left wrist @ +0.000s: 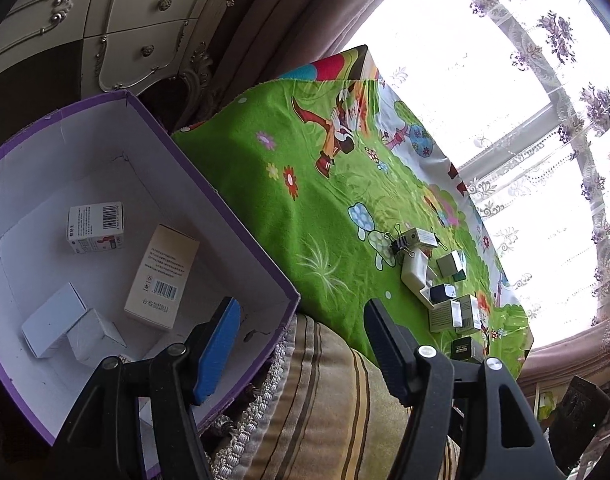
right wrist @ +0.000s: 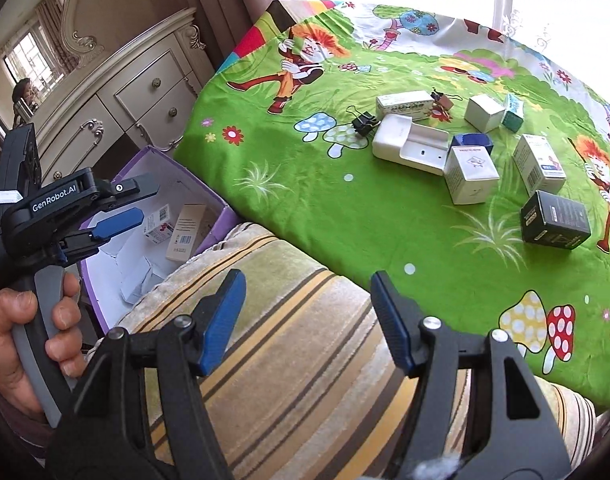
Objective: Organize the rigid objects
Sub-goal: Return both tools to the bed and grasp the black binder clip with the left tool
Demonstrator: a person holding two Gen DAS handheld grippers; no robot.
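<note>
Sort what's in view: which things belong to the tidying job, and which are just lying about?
Job: purple storage box; cartons inside it; small boxes on the cloth; binder clips; white charger.
Lying about: striped cushion; dresser; curtain.

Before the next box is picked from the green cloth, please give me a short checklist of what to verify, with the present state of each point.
1. Right gripper open and holding nothing: ok, its jaws stand wide apart over the striped cushion.
2. Left gripper open and holding nothing: ok.
3. Purple box open with free floor space: ok, four small cartons lie inside, bare floor between them.
4. Boxes left on the green cloth: ok, several remain, such as the black box and a white box.
5. Black box stands apart from its neighbours: ok, cloth shows all round it.
6. Binder clip clear of the white tray: not ok, it seems to touch it.
</note>
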